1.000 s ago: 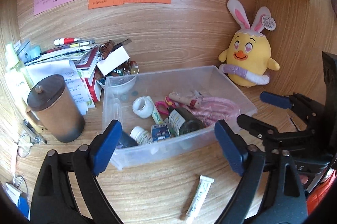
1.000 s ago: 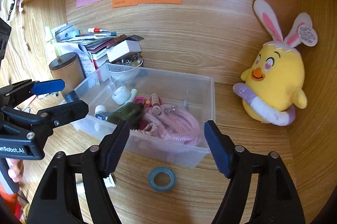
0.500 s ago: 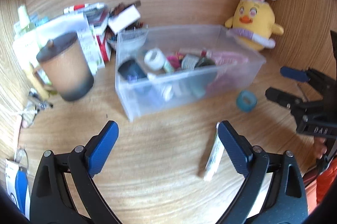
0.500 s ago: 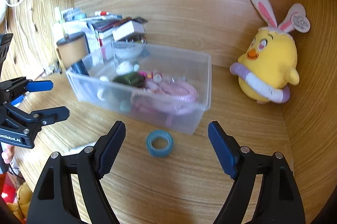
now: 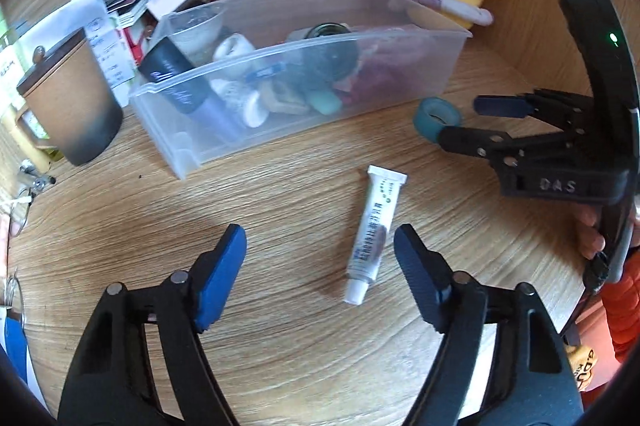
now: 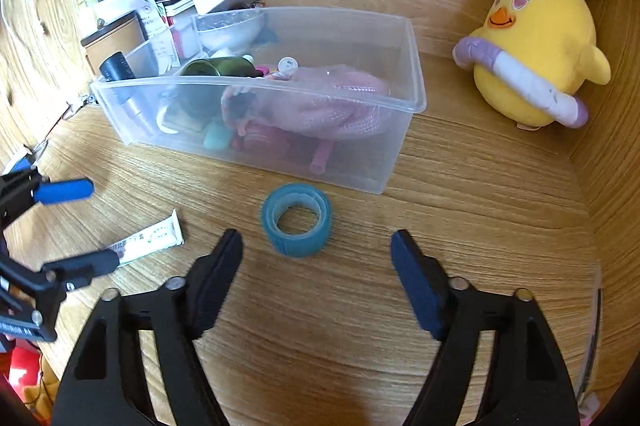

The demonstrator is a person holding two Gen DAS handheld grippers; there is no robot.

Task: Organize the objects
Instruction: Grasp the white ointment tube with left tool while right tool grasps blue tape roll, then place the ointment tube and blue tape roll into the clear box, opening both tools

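I am holding my left gripper (image 5: 320,258) with its jaws spread apart over the wooden desk (image 5: 280,326), the white tube (image 5: 374,236) lying flat between the fingertips, nearer the right one. I am holding my right gripper (image 6: 316,260) equally wide apart, empty, with the blue tape roll (image 6: 297,224) standing just ahead, beside the clear bin (image 6: 400,97) of small items

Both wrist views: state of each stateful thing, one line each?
left tool: open, empty, over the desk
right tool: open, empty
white tube: capped, lying flat on the desk
blue tape roll: flat on the desk, outside the bin
clear bin: lidless, partly filled
brown cup: upright, lid on
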